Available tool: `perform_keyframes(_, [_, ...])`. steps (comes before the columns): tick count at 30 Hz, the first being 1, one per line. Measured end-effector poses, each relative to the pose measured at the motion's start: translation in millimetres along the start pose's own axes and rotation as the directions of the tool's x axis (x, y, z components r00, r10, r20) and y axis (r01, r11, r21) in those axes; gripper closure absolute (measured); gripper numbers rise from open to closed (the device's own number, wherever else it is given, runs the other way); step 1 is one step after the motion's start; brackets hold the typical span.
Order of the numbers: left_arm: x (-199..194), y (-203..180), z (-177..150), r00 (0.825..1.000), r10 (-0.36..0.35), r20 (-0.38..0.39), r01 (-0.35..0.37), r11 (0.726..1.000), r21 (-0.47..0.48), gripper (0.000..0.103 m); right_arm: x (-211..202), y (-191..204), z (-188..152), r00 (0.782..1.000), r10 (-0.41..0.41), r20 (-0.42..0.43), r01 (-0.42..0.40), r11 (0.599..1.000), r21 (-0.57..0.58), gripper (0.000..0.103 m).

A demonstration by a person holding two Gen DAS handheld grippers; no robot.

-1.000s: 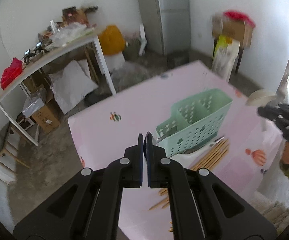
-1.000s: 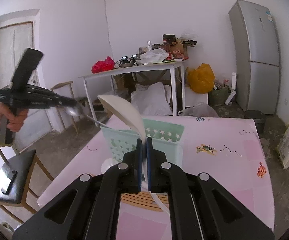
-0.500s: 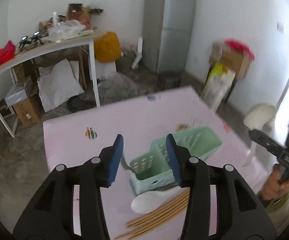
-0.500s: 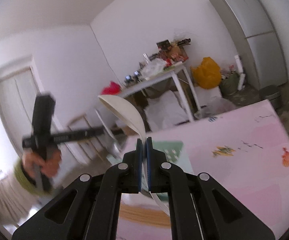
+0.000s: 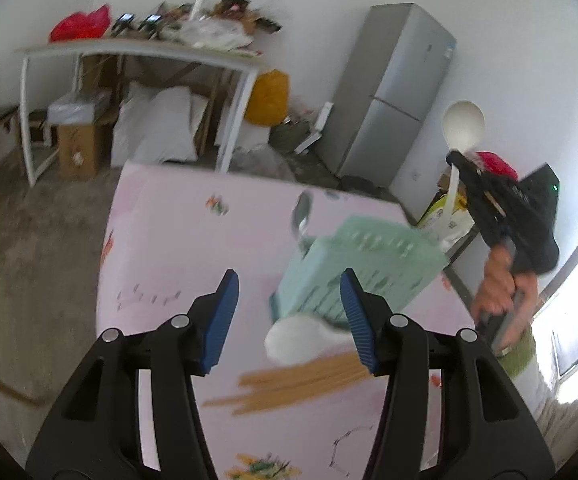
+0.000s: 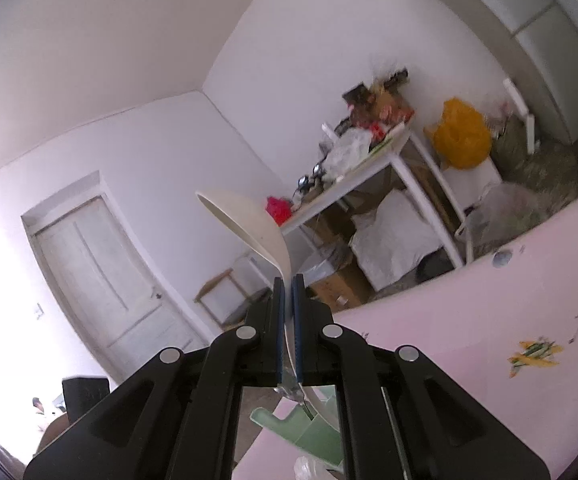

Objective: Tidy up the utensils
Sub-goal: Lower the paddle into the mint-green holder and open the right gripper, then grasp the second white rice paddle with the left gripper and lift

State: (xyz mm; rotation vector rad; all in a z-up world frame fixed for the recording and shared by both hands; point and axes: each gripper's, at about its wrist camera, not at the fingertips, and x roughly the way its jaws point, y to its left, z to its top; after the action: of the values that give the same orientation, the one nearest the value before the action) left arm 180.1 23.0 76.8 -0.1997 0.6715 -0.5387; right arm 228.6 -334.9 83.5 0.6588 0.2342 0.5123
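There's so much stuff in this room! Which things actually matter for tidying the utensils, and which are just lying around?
Part of the job:
- green basket
- white spoon on the pink table
- wooden chopsticks
- white ladle in the right claw
- metal spoon in the basket

Just lying about:
- fridge
- cluttered white table
- yellow bag
- door

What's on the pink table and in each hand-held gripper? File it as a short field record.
surface: pink table
basket: green basket, a metal spoon sticking out
loose items: white spoon and wooden chopsticks in front of the basket
left hand-held gripper: jaws opening, nothing between them
right hand-held gripper: shut on white ladle, bowl raised
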Motion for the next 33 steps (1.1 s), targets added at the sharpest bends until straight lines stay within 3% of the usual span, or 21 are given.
perform_keyframes(7, [-5, 25, -34, 0.998, 0.051, -0.035, -0.052, 0.998, -0.039, 0.053, 21, -28, -21, 0.995, -0.065, -0.070, 0.064, 0.998, -0.006, 0.099])
perform_keyframes(15, [1, 29, -41, 0.998, 0.052, -0.036, -0.054, 0.997, -0.051, 0.053, -4, -32, -40, 0.985, -0.135, -0.107, 0.130, 0.990, -0.049, 0.098])
perform_keyframes(22, [8, 28, -47, 0.998, 0.042, -0.043, -0.045, 0.997, -0.062, 0.053, -27, -18, -45, 0.957, -0.263, -0.123, 0.241, 0.956, -0.166, 0.093])
perform_keyframes(24, [8, 29, -48, 0.998, 0.043, -0.044, -0.046, 0.997, -0.064, 0.053, -33, -10, -45, 0.947, -0.297, -0.121, 0.269, 0.941, -0.205, 0.084])
perform_keyframes(25, [8, 29, -49, 0.998, 0.043, -0.044, -0.046, 0.997, -0.066, 0.053, -36, -4, -45, 0.941, -0.317, -0.115, 0.285, 0.930, -0.230, 0.067])
perform_keyframes(27, [9, 31, -49, 0.998, 0.043, -0.046, -0.046, 0.997, -0.070, 0.053, -46, 4, -46, 0.929, -0.358, -0.088, 0.326, 0.909, -0.260, 0.047])
perform_keyframes(30, [13, 32, -52, 0.997, 0.036, -0.061, -0.041, 0.996, -0.078, 0.053, -67, 17, -47, 0.927, -0.374, -0.043, 0.349, 0.896, -0.274, 0.044])
perform_keyframes(33, [19, 33, -55, 0.996, 0.017, -0.084, -0.023, 0.997, -0.078, 0.053, -90, 20, -52, 0.937, -0.349, -0.022, 0.338, 0.919, -0.203, 0.041])
